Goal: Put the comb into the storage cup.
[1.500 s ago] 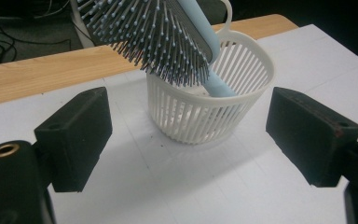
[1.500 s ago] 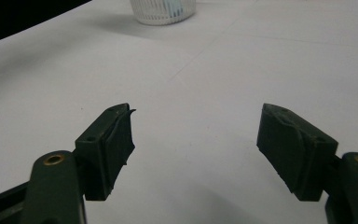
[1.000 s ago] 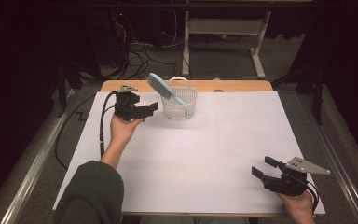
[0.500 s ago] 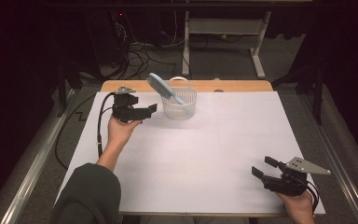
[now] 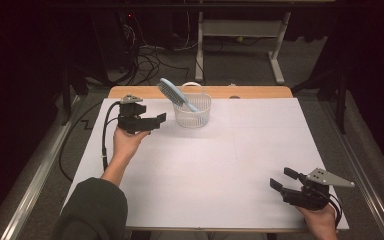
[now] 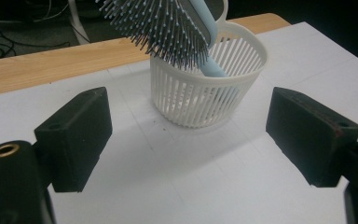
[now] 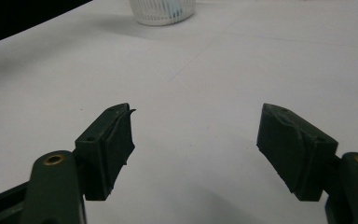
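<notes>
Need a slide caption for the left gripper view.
Open left gripper faces a white basket holding a blue hairbrush.

Quick count: one basket (image 5: 193, 111), one hairbrush (image 5: 174, 94) sticking out of it, two grippers, left (image 5: 156, 119) and right (image 5: 281, 178), one worktop (image 5: 230, 170).

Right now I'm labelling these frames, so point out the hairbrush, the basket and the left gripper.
hairbrush (image 6: 168, 28), left gripper view, on its bristles.
basket (image 5: 192, 116), high view, on its white slatted wall.
left gripper (image 5: 159, 119), high view, between its open jaws' tips.
</notes>
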{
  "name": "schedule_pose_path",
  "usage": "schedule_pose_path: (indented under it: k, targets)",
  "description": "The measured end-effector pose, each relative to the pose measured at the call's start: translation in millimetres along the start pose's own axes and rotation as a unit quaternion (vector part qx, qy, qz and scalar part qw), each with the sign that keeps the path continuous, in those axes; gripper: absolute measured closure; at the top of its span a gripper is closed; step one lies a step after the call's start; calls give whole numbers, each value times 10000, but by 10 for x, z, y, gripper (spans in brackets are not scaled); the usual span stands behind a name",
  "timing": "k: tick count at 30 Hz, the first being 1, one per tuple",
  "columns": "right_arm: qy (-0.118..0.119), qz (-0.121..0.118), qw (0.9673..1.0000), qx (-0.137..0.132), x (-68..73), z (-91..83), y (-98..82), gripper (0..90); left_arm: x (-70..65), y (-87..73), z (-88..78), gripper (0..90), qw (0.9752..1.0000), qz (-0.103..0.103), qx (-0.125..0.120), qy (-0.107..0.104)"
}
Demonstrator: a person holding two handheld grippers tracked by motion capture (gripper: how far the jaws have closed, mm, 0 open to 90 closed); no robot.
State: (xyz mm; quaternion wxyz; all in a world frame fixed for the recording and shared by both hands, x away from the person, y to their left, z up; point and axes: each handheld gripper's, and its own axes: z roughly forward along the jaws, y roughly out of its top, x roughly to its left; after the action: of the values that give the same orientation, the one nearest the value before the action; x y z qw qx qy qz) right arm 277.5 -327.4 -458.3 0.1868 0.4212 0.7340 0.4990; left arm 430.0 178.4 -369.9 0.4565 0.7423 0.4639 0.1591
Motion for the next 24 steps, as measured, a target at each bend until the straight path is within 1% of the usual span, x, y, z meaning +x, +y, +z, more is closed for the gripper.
schedule_pose_path:
  k: [4,7,15,24]
  targets:
    - [4,3,10000,0,1,0,0,272,0,-24,-18,137,10000,18,-17,1]
    - [6,0,10000,-4,0,0,0,272,23,-39,-24,137,10000,18,23,39]
    - [4,5,10000,3,1,3,0,272,26,-72,-59,137,10000,3,-38,3]
    - [5,4,10000,14,4,8,-1,272,36,-125,-98,137,10000,57,-32,29]
